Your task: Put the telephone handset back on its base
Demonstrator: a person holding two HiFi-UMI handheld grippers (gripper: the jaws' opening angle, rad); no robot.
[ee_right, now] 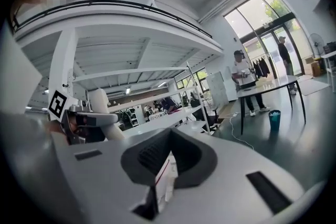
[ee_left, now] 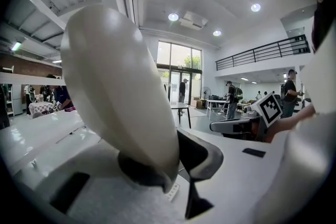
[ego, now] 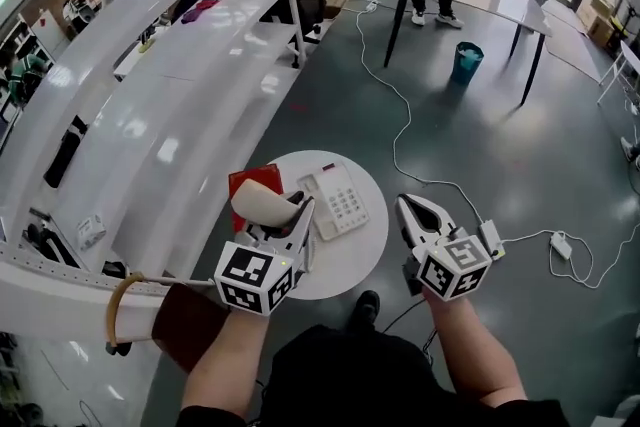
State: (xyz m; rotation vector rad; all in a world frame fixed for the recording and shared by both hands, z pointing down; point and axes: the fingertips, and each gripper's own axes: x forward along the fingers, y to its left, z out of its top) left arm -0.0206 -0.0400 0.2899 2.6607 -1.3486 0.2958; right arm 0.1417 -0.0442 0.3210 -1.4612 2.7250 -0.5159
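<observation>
The handset [ego: 262, 202] is held above the round table [ego: 352, 263], just left of the telephone base [ego: 336, 199] and over a red object [ego: 250, 179]. The left gripper [ego: 298, 211] pinches it near one end, and its long axis rises steeply out of the jaws. It appears to need laying down along the near side of the base. The right gripper [ego: 410, 207], jaws pressed together and empty, hangs past the table's right edge. The left gripper is nearer the base.
</observation>
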